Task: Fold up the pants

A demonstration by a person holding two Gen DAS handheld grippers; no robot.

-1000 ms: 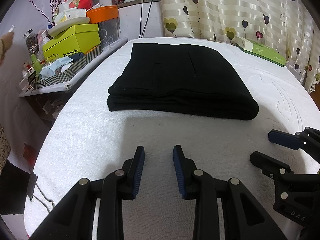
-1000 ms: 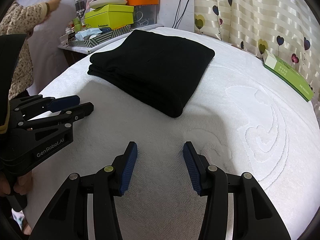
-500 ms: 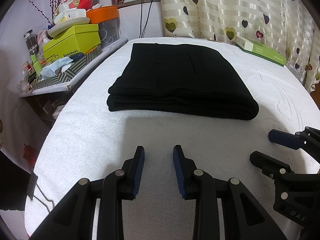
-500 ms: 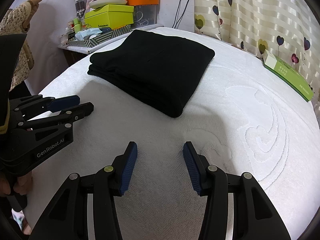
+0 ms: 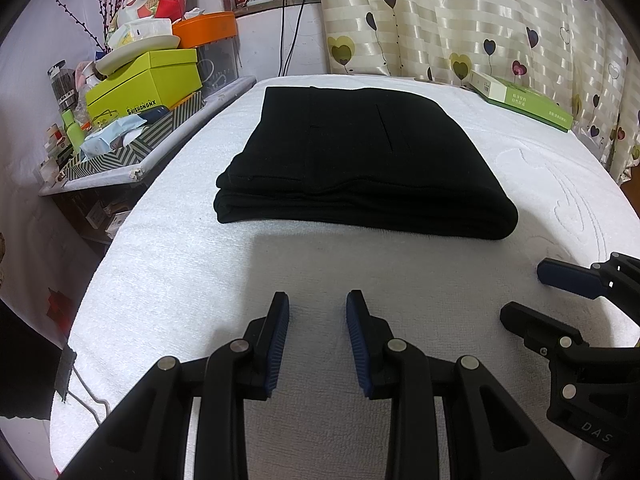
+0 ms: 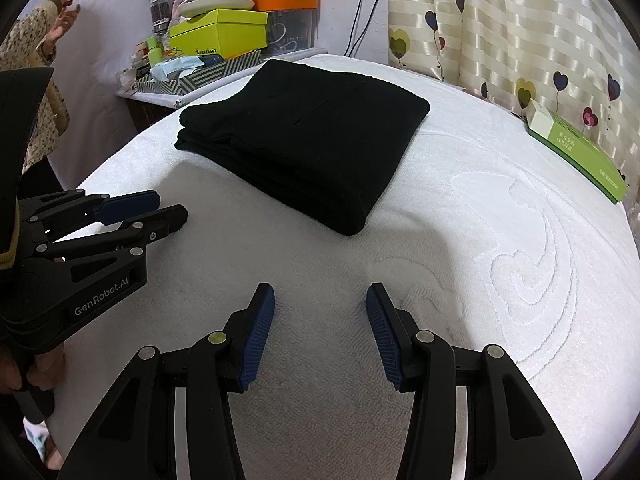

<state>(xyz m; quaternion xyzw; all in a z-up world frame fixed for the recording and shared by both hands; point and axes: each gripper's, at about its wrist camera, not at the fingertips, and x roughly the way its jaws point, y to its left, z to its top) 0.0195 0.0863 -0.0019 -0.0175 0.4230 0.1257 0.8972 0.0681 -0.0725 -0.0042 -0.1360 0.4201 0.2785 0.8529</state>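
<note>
Black pants (image 5: 360, 164) lie folded into a flat rectangular stack on the white towel-covered surface (image 5: 180, 264), also seen from the right wrist as black pants (image 6: 308, 136). My left gripper (image 5: 318, 306) hovers open over bare towel, well short of the stack's near edge, with nothing between its fingers. My right gripper (image 6: 320, 300) is open and empty too, near the stack's right front corner. Each gripper shows in the other's view: right gripper (image 5: 536, 292) at the right edge, left gripper (image 6: 168, 210) at the left.
A cluttered side table with a lime-green box (image 5: 144, 80), an orange box (image 5: 206, 28) and a striped tray (image 5: 132, 148) stands at the left. A green carton (image 5: 520, 98) lies at the far right by the heart-print curtain (image 5: 460, 20). A person's arm (image 6: 44, 52) is raised at far left.
Both grippers and the folded pants stay still. The person's arm at the left of the right wrist view has lifted higher.
</note>
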